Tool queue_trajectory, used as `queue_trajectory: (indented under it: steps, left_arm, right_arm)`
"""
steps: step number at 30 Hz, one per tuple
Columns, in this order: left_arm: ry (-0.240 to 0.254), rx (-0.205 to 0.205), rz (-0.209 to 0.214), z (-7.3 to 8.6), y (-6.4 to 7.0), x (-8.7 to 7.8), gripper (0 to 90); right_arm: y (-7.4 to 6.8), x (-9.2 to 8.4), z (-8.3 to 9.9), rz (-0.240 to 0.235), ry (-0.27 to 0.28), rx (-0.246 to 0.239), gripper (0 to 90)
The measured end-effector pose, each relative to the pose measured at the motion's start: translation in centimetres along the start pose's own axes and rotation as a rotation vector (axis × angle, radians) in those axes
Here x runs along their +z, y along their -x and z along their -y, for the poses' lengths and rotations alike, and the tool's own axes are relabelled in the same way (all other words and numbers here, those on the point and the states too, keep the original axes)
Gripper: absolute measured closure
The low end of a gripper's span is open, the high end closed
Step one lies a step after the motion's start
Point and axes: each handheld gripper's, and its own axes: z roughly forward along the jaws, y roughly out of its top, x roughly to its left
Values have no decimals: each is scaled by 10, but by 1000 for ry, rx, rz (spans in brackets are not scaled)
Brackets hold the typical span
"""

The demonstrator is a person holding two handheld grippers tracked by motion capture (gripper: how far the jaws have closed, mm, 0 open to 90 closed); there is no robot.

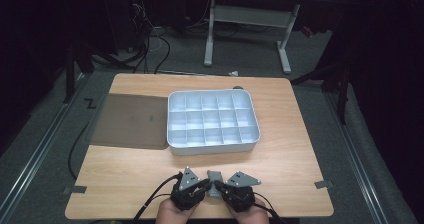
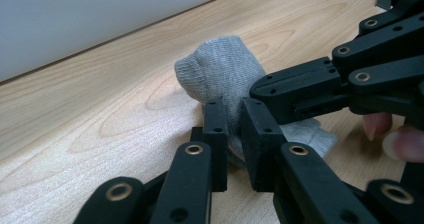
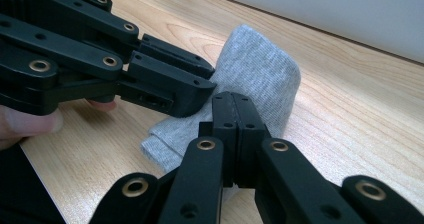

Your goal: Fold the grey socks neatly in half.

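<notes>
**Two grippers meet on a grey sock**

High view: both hands enter at the table's (image 1: 125, 184) near edge, left gripper (image 1: 201, 185) and right gripper (image 1: 218, 186) angled inward onto the grey sock (image 1: 214, 176), near the compartment tray (image 1: 212, 148).

Left gripper view: jaws narrowly parted, pinching sock fabric.

Right gripper view: jaws fully closed on the sock's fold.

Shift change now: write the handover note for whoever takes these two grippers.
Left gripper: jaws nearly closed with a fold of the grey sock between them.
Right gripper: shut on the sock's near edge.
Sock: a bunched bundle on the wooden table at the near edge, between both grippers, part of it standing up off the wood.
Divided grey tray: mid-table, all compartments empty; a dark mat lies to its left.
Done: both grippers on the sock.
Left, likely: finish folding or rolling it, then place it in the tray.
</notes>
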Motion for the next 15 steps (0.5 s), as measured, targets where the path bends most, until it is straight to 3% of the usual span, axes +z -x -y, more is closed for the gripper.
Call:
queue_trajectory:
  steps: [6, 15]
  left_arm:
    - [-5, 22, -16, 1, 3, 1, 840]
    - [1, 10, -2, 1, 2, 0, 812]
  right_arm:
    - [1, -1, -1, -3, 0, 2, 900]
    - [4, -5, -2, 8, 10, 25, 822]
